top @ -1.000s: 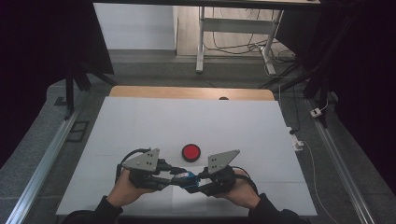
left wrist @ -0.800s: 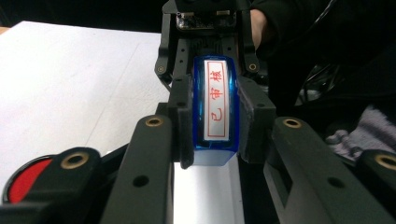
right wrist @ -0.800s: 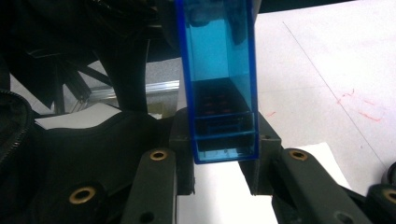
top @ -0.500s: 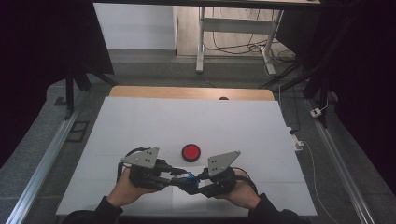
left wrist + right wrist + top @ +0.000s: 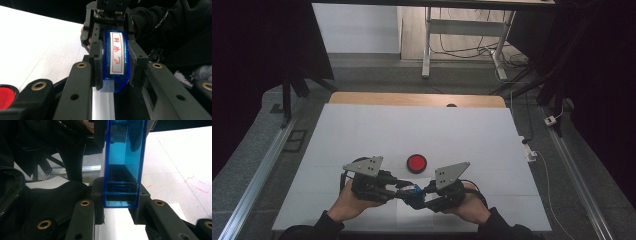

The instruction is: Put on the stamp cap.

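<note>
At the near edge of the table (image 5: 362,130), two dark-sleeved forearms come in and the hands hold the tools nose to nose. The left tool (image 5: 399,190) and the right tool (image 5: 421,194) meet over a small blue stamp (image 5: 412,190). In the left gripper view the left tool's jaws are clamped on the stamp's two sides, with its white label of red characters facing the camera. In the right gripper view the right tool (image 5: 120,192) has its pads pressed against the lower end of the stamp's clear blue casing (image 5: 123,162), so both tools grip the same piece just above the white surface.

Just beyond the tools lies a round red pad (image 5: 416,162) in a black rim, flat on the table. The tabletop is white, with faint seams and a wooden strip (image 5: 412,99) along its far edge. Metal rails (image 5: 262,170) run along both sides on grey floor. Farther back stand a white table frame (image 5: 462,35), loose cables (image 5: 452,50) and dark curtains (image 5: 257,50).
</note>
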`<state>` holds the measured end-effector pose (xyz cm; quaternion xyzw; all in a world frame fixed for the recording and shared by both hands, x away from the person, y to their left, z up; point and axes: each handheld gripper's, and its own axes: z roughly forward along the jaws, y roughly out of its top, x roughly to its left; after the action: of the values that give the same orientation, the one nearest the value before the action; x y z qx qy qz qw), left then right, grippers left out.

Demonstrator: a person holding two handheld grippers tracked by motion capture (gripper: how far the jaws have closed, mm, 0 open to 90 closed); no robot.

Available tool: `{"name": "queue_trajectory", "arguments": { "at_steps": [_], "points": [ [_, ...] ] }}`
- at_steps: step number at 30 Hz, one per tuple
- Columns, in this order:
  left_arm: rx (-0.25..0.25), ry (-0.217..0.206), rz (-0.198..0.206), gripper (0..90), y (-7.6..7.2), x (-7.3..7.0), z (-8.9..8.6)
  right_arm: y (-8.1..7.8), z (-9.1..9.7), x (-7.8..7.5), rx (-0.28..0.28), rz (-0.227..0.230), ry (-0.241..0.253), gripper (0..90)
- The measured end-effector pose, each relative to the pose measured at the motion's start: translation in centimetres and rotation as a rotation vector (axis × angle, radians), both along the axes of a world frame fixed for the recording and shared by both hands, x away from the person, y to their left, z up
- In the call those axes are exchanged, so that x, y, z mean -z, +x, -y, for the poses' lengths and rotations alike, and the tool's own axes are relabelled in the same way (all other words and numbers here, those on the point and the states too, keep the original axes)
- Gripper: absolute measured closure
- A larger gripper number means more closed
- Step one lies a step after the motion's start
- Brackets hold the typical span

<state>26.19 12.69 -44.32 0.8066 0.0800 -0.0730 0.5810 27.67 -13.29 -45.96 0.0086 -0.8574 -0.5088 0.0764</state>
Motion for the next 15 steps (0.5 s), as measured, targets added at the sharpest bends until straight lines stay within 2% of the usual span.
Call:
{"name": "queue_trajectory", "arguments": {
  "at_steps": [6, 11, 15],
  "points": [
    [-0.011, 0.005, 0.009, 69.7, 0.05, -0.24, 0.0, 0.0, -0.03, 0.13, 0.017, -0.013, 0.011, 68.3],
    [-0.03, 0.012, 0.032, 69.9, -0.09, -0.53, -0.06, -0.11, 0.01, -0.01, 0.054, 0.012, 0.016, 62.7],
    [-0.045, 0.014, 0.042, 70.0, -0.15, -0.68, -0.15, -0.07, 0.12, 0.01, 0.075, 0.013, 0.006, 60.7]
  ]
}}
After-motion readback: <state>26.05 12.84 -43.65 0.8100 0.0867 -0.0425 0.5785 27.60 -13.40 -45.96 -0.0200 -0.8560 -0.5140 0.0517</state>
